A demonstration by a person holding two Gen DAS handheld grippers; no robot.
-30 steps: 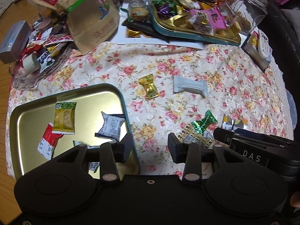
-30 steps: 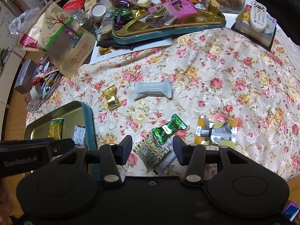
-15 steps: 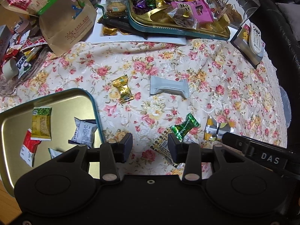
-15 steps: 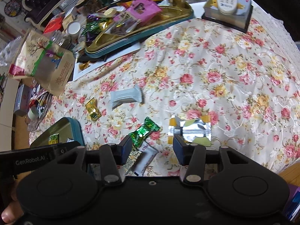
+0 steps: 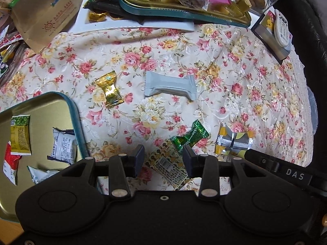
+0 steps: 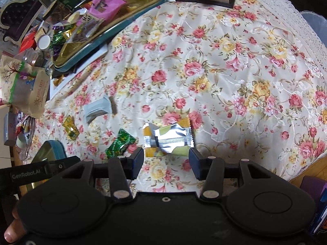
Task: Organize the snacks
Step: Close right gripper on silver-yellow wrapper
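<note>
Loose snacks lie on the floral tablecloth: a gold candy (image 5: 109, 90), a grey packet (image 5: 170, 85), a green candy (image 5: 190, 137), a silver and yellow packet (image 5: 235, 143) and a patterned packet with a barcode (image 5: 169, 167). My left gripper (image 5: 163, 159) is open and hangs over the patterned packet, pads clear of it. In the right wrist view my right gripper (image 6: 166, 160) is open just short of the silver and yellow packet (image 6: 169, 138), with the green candy (image 6: 120, 143) to its left. The gold tray (image 5: 78, 122) at the left holds several packets.
A second tray (image 5: 184, 14) heaped with sweets, a brown paper bag (image 5: 47, 16) and a box with a remote (image 5: 273, 34) line the far side. The table's edge (image 6: 296, 175) drops off at the right. The other gripper's body (image 5: 286, 173) is close on the right.
Both grippers moved right and lower. The left went from the tray's edge to above the patterned packet. The right rolled and shifted from the green candy to the silver packet.
</note>
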